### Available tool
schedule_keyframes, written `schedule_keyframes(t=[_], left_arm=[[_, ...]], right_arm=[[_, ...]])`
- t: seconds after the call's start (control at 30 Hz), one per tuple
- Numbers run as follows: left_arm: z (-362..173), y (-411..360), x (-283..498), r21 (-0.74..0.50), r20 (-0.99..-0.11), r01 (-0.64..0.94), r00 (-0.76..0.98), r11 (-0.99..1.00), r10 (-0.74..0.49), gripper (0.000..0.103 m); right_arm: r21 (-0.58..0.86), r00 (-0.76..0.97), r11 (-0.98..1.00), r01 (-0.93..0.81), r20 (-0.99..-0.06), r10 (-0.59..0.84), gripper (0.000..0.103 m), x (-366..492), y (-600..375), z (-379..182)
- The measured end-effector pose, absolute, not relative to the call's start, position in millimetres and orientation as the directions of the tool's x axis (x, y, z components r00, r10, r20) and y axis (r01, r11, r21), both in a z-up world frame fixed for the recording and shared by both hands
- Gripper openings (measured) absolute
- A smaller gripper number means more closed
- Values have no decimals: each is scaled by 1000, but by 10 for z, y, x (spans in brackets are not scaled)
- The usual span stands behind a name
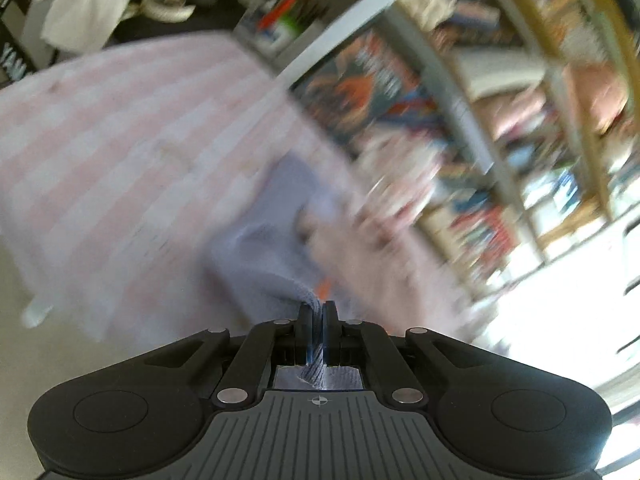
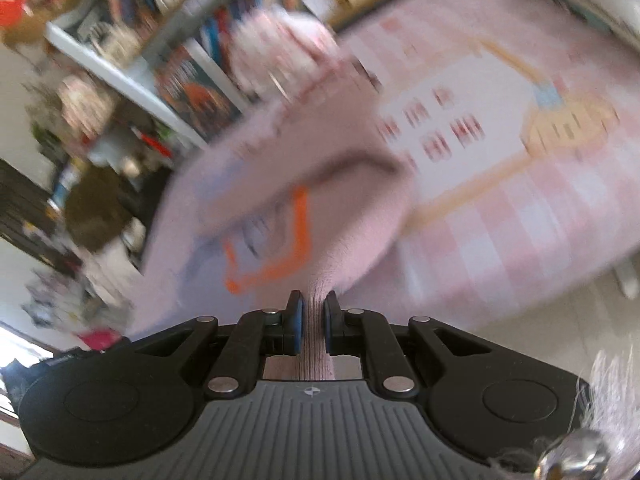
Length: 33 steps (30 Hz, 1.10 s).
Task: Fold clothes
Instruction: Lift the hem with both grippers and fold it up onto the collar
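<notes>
Bed [image 1: 100, 140], pink-and-white checked cover, fills the space ahead of both my grippers; in the right wrist view its printed panel lies ahead and to the right. Shelves [image 1: 500, 100] of books stand beyond it.

Garment [image 2: 320, 168]: pale pink knit with a lavender part and an orange outline print, hanging in the air above the bed between my two hands. My left gripper [image 1: 319, 312] is pinched tight on its lavender ribbed edge; cloth runs right through the pads. My right gripper [image 2: 313, 304] is clamped on a pink ribbed edge, its pads a little further apart around a thicker bunch.

Risks, as I judge them:
- Both views smear heavily, so I take it my hands are moving fast; a swing like this could tug the knit out of the thin left pinch.
- The cloth sags and folds over itself ahead of the right gripper; laid down so, it would crease unevenly.
- Uneven hand height would skew any fold line.

Hard to make out:
- Which garment part each edge belongs to (hem, cuff, collar).
- The garment's full outline and far end.
- White cloth [image 1: 88, 4] far ahead-left: unidentifiable.
- Fuzzy item [image 2: 608, 400] at lower right, cut off.
</notes>
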<state>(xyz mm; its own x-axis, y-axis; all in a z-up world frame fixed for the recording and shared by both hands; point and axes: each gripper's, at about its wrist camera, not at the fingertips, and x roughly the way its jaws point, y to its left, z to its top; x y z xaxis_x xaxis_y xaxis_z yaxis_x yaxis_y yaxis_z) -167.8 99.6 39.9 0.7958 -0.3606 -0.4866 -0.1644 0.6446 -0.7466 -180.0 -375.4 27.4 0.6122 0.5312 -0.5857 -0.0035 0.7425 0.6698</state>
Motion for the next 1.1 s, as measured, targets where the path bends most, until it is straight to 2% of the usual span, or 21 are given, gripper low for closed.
schedule_keyframes(t=[0.1,0.17,0.33,0.47,0.83,0.9,0.97,1.03,1.1], left_arm=[[526,1075,-1406,-817,-380,-123,850,563,-365,3],[570,1094,-1187,-839,-340,-103,865,534,-369,3],[638,1152,-583,-834,-334,-85,865,545,-376,3],[548,1212,-187,-832,-361,-105,847,544,-389,3],[144,1283,560,-764,-526,-190,738,617,-423,5],[105,1263,665,-733,-565,-182,700,656,-437,9],[125,1256,730,-690,-598,-169,681,704,-423,19],[160,1306,743,-673,-584,-142,704,726,-404,28],[153,1383,749,-673,-559,-113,725,731,-402,29]], right_arm=[[747,681,665,-5,-484,549,9,-1600,-3861,466],[793,715,609,3,-428,553,9,-1428,-3924,530],[812,757,583,25,-397,519,9,-873,-3935,661],[799,763,600,40,-412,497,9,-438,-3860,681],[758,726,633,157,-523,446,10,376,-3678,313],[742,718,645,182,-549,428,17,468,-3642,246],[717,725,664,213,-571,385,43,517,-3628,230],[680,736,697,227,-589,334,53,542,-3614,258],[620,739,754,217,-609,289,56,564,-3557,295]])
